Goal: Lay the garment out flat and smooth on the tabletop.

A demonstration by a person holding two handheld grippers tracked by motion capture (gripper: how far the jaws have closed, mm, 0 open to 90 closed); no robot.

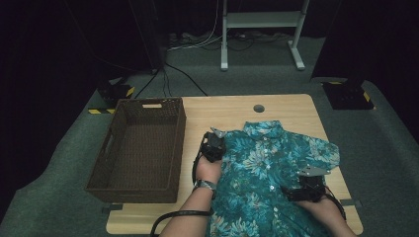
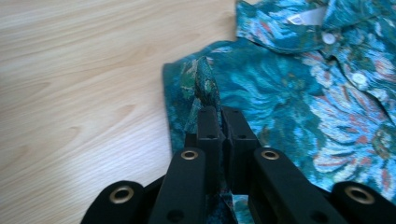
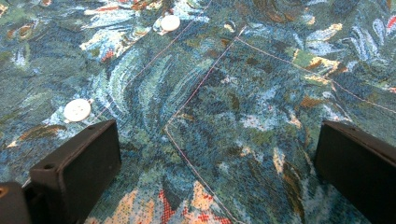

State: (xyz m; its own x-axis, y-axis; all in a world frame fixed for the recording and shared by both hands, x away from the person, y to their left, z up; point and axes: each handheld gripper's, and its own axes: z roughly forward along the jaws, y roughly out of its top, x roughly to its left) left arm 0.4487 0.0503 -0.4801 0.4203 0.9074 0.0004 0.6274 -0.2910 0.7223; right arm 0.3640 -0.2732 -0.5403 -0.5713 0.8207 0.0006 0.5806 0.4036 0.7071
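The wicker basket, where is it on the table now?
In the high view, the wicker basket stands on the table's left side, beside the floral shirt and the left gripper.

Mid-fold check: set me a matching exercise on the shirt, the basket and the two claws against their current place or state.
Things:
1. left claw
2. right claw
3. basket
4. shirt

States:
A. spread flat on the table
B. jaws wide apart above the fabric
C. shut on a fold at the shirt's edge
D. empty, at the table's left

Pairs: 1-C, 2-B, 3-D, 4-A
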